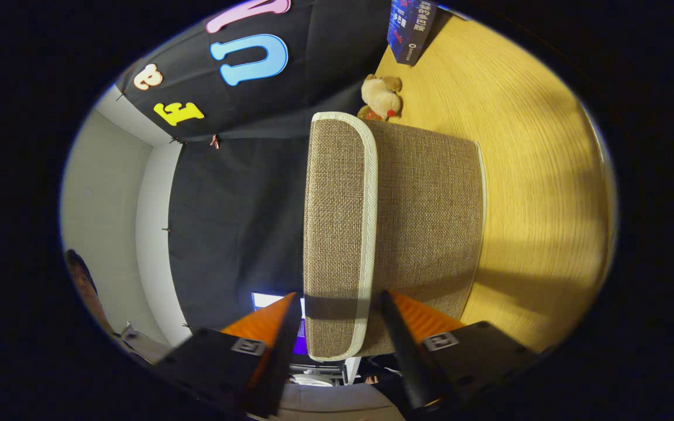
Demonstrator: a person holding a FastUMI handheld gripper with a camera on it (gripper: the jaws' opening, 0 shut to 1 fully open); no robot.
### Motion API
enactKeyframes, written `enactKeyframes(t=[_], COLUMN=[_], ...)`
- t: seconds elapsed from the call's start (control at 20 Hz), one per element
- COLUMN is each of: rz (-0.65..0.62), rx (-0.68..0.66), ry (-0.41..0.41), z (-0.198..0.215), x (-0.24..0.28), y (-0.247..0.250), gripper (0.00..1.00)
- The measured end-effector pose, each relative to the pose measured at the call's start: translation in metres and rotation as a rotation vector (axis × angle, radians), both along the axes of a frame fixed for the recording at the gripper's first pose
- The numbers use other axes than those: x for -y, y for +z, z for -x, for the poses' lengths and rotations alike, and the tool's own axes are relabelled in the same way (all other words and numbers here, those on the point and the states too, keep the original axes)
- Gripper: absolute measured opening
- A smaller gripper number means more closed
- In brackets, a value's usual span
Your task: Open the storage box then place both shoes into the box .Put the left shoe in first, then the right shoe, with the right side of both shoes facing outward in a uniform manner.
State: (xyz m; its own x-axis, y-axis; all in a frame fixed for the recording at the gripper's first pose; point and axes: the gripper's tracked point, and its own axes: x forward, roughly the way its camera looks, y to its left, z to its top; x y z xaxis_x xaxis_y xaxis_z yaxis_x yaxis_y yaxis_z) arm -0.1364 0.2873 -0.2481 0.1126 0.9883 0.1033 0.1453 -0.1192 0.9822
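Wood-grain tabletop (524,175) lies open and bare beside the woven brown storage box (419,234). Its cream-piped lid (337,234) sits between the gripper (340,318) fingers, which stand apart, perhaps touching it; the near corner is hidden. Beyond the box sits a plush toy (381,96).

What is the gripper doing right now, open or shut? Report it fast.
Gripper: open, fingers either side of the storage box lid edge, not pressing on it, holding nothing.
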Motion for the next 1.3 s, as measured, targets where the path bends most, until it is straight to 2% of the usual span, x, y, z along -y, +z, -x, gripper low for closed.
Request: enactKeyframes(t=[0.1, 0.25, 0.3, 0.6, 0.9, 1.1, 1.3], rz=[-0.004, -0.029, -0.061, -0.080, -0.111, -0.076, -0.046], rx=[0.019, 0.023, 0.031, 0.165, 0.273, 0.385, 0.421], ry=[0.010, 0.006, -0.002, -0.043, -0.042, -0.022, 0.007], z=[0.003, 0.006, 0.005, -0.008, -0.025, -0.037, -0.042], x=[0.006, 0.011, 0.016, 0.005, -0.025, -0.073, -0.124], y=[0.000, 0.017, 0.032, 0.101, 0.177, 0.213, 0.228], gripper=[0.60, 0.12, 0.08, 0.09, 0.11, 0.09, 0.10])
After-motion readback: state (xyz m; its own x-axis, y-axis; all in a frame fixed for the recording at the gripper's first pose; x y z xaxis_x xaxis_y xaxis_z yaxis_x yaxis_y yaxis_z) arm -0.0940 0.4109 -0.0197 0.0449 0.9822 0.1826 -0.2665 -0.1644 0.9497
